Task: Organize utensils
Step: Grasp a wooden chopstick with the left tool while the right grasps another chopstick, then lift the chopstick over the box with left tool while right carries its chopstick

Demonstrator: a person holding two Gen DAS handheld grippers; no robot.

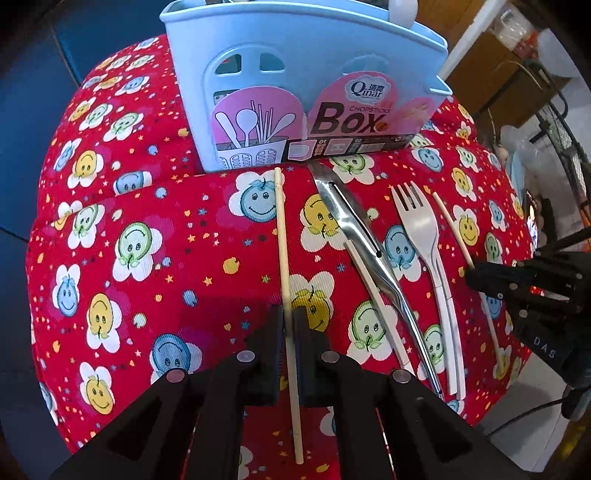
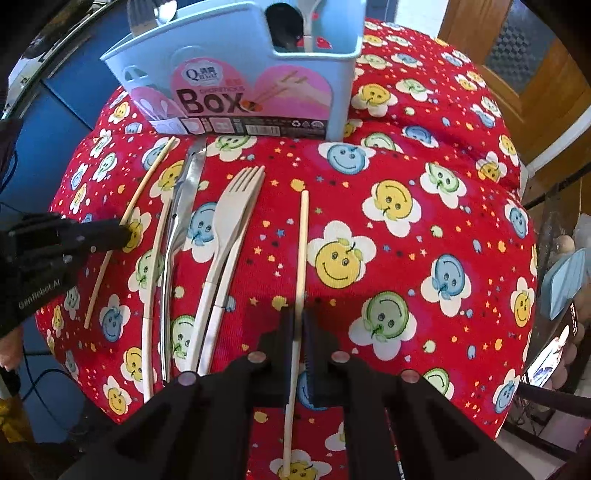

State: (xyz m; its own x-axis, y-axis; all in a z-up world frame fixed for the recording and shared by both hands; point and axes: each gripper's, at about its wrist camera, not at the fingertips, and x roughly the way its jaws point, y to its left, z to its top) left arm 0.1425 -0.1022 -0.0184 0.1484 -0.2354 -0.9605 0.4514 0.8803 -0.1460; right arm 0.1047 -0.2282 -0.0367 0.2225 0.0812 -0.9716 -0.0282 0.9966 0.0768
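blue box, spoons inside

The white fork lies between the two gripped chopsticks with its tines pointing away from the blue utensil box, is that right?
Not quite: the white fork does lie between the two gripped chopsticks, but its tines point toward the blue utensil box, as the right wrist view shows.

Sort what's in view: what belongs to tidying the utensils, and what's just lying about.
Job: blue box; chopstick in the left gripper; chopstick in the right gripper; loose chopstick; steel knife; fork.

Lying about: red cloth; wooden door; cables.
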